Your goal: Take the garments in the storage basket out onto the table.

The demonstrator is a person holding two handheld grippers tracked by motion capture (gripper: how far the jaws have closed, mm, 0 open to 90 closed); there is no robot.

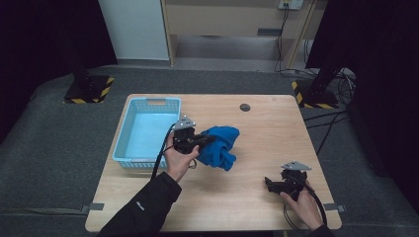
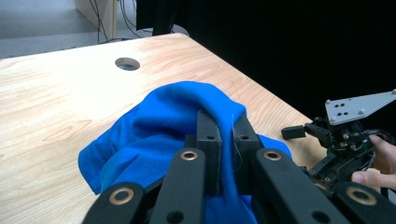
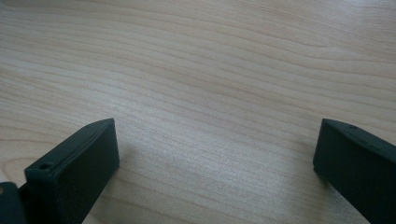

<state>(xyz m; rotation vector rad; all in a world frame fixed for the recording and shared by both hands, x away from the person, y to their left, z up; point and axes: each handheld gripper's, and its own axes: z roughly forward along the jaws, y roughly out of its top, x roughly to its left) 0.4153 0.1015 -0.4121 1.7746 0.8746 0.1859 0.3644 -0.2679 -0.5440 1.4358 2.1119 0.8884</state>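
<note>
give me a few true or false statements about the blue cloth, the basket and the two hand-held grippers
1. The left hand-held gripper is shut on the crumpled blue cloth. True.
2. The crumpled blue cloth lies inside the light blue plastic basket. False: it is on the light wooden table, right of the basket.
3. The right hand-held gripper has its jaws wide apart over bare wood. True.
4. The right hand-held gripper holds a corner of the cloth. False: nothing is between its jaws.
5. The basket holds folded clothes. False: it looks empty.
</note>
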